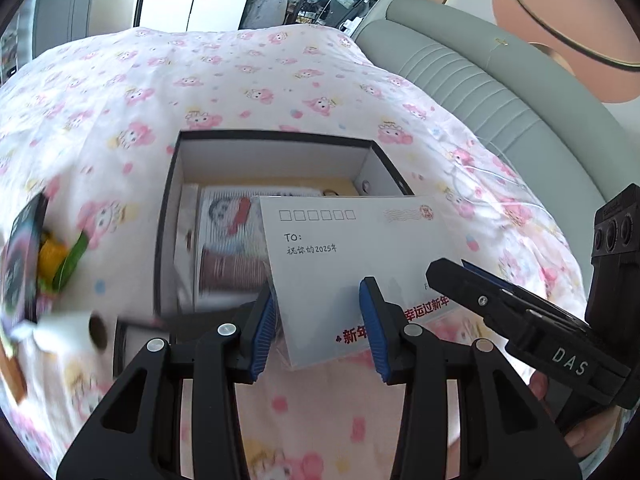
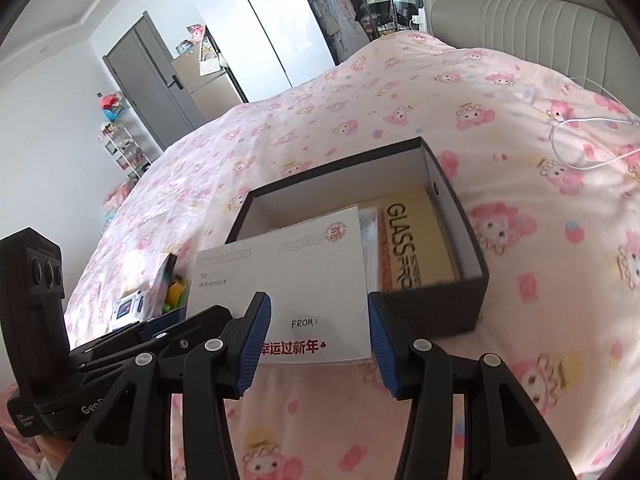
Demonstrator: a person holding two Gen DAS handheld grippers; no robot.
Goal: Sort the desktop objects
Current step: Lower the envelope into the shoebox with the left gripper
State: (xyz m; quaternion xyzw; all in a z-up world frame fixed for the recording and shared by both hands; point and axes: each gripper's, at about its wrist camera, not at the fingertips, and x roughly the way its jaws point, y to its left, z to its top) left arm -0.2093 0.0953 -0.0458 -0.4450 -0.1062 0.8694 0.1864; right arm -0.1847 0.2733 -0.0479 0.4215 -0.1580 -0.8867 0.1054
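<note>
A white envelope (image 1: pixel 352 264) (image 2: pixel 288 280) in a clear sleeve, printed with "TO:", "FROM:" and red characters, stands tilted. Its lower edge is at the bedspread and its top reaches over the near side of an open black box (image 1: pixel 276 136) (image 2: pixel 432 308). My left gripper (image 1: pixel 318 332) is open, its blue pads astride the envelope's lower left part. My right gripper (image 2: pixel 318 344) is open too, straddling the lower edge, and it shows from the side in the left wrist view (image 1: pixel 444 276). Neither pinches the envelope's faces. Inside the box lie a yellow "GLASS" pack (image 2: pixel 416 240) and a striped cartoon print (image 1: pixel 232 232).
Everything rests on a bed with a pink cartoon bedspread (image 2: pixel 520 320). Left of the box lie a dark packet (image 1: pixel 20 264), a yellow-green item (image 2: pixel 176 288), a white roll (image 1: pixel 80 328) and a small white pack (image 2: pixel 128 308). A white cable (image 2: pixel 580 152) lies at the right, near the padded headboard (image 1: pixel 480 92).
</note>
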